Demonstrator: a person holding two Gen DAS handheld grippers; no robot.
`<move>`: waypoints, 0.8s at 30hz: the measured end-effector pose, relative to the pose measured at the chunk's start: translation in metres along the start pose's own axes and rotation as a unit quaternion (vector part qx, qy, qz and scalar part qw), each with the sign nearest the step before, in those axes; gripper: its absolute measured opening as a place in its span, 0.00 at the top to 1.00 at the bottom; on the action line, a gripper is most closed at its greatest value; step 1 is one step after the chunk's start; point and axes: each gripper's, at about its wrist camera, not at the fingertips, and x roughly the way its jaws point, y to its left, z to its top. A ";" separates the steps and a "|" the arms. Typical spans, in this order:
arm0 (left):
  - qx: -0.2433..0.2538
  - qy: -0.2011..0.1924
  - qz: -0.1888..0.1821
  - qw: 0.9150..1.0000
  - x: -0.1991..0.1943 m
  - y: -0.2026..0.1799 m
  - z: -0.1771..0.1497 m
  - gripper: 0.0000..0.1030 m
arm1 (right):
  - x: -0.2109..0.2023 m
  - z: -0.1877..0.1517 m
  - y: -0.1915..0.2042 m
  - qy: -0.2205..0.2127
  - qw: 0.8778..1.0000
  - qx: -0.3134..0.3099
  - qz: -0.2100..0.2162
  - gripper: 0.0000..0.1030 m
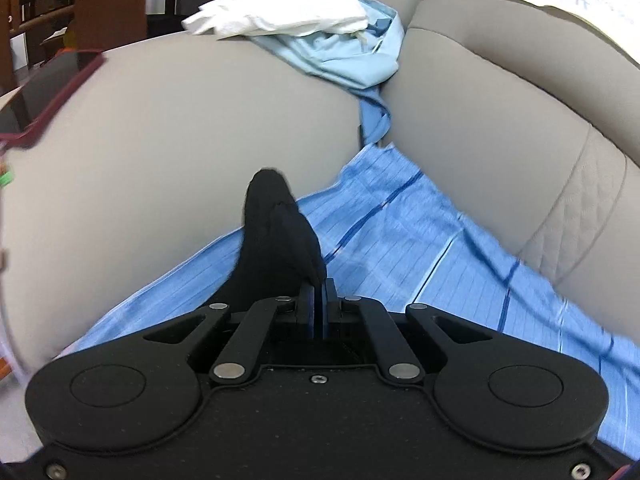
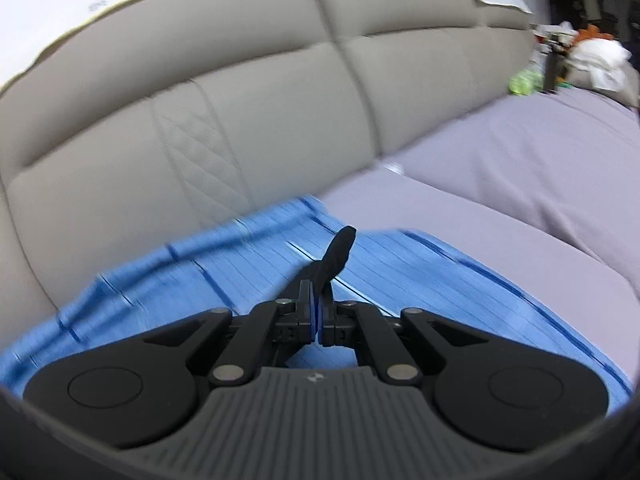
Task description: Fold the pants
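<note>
A: Left wrist view, entry?
B: Left gripper (image 1: 319,300) was clamped on black pants (image 1: 280,236), soft and limp, above blue sheet (image 1: 400,240).
A: Right wrist view?
B: Right gripper (image 2: 316,312) pinched the pants' (image 2: 336,256) edge; best held at hems.

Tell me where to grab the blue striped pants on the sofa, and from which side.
Probably the free edge of the blue striped pants, where it lies on the open seat cushion. Come in low from the cushion side. The cloth lies flat, so only an edge offers a pinch, and the opposite side sits against the backrest, leaving little room.
</note>
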 end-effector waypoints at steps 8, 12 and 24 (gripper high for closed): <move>0.036 0.007 0.015 0.999 -0.030 0.047 -0.051 0.96 | -0.025 -0.067 -0.053 0.036 0.997 0.007 -0.061 0.96; 0.047 0.007 0.011 0.999 -0.040 0.061 -0.069 0.96 | -0.041 -0.079 -0.071 0.022 0.996 0.037 -0.073 0.96; 0.106 0.014 0.025 0.994 -0.043 0.070 -0.118 0.95 | -0.052 -0.112 -0.101 0.013 0.987 0.067 -0.148 0.96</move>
